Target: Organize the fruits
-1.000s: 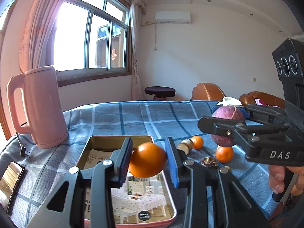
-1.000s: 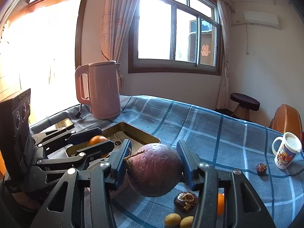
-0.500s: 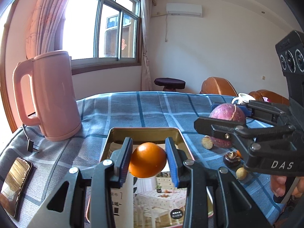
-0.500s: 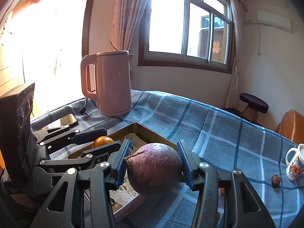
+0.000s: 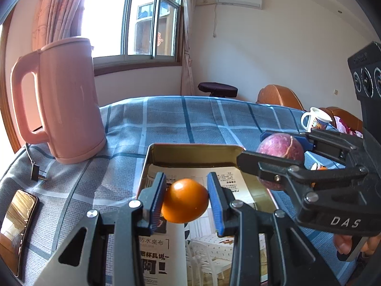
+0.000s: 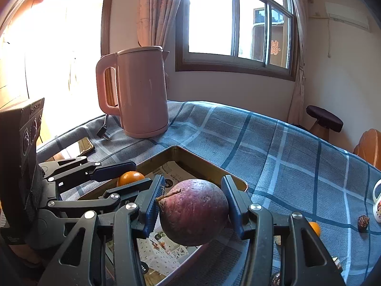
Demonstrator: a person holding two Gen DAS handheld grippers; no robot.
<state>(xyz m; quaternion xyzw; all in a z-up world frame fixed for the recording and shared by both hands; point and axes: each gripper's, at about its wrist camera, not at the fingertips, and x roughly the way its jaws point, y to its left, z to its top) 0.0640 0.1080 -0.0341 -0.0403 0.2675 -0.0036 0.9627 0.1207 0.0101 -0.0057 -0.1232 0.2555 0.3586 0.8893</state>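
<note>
Tray as landmark | my left gripper clamps orange above tray | my right gripper clamps purple fruit over tray's right edge

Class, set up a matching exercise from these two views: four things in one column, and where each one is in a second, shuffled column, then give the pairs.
Things
1. orange
2. purple fruit
3. pink kettle
4. mug

Places
A. far right on the cloth
B. in the right gripper
C. left of the tin tray
D. in the left gripper

Pairs: 1-D, 2-B, 3-C, 4-A
</note>
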